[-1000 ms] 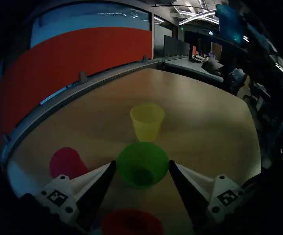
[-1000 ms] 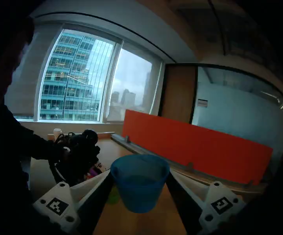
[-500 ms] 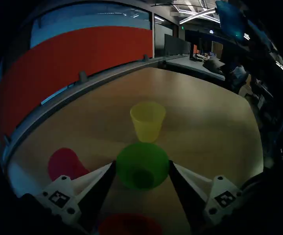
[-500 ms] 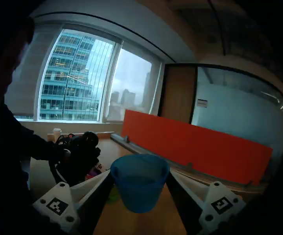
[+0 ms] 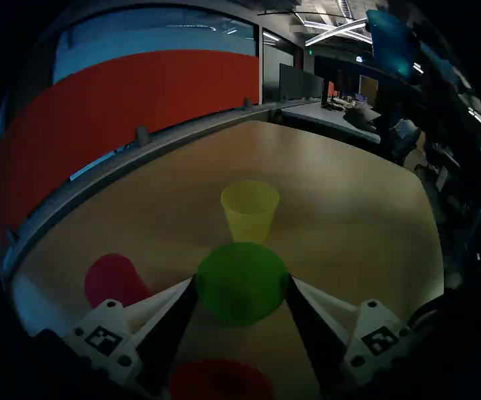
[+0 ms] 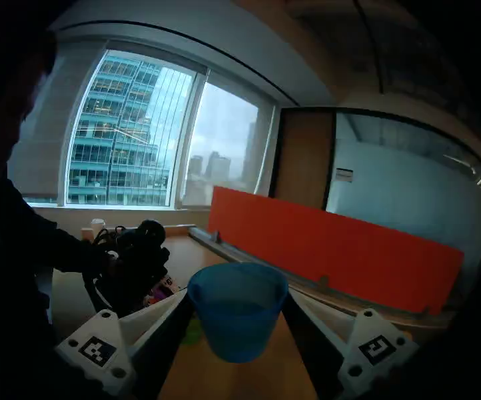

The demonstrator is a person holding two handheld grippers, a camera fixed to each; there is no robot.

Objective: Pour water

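White hand-held gripper (image 5: 241, 283) (square black-white tags (image 5: 102, 339))

The near cup (image 5: 242, 283) sits between the fingers (image 5: 167, 313), the far cup (image 5: 250, 210) behind it on the table (image 5: 354, 200).

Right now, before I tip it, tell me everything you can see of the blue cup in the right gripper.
The blue cup is a translucent plastic tumbler, wide at the rim and tapering to a narrower base. It is upright, mouth up, pinched between the two fingers of the right gripper, one on each side just below the rim. A darker band inside suggests water partway up. It hangs above the wooden table, with nothing else visibly touching it.
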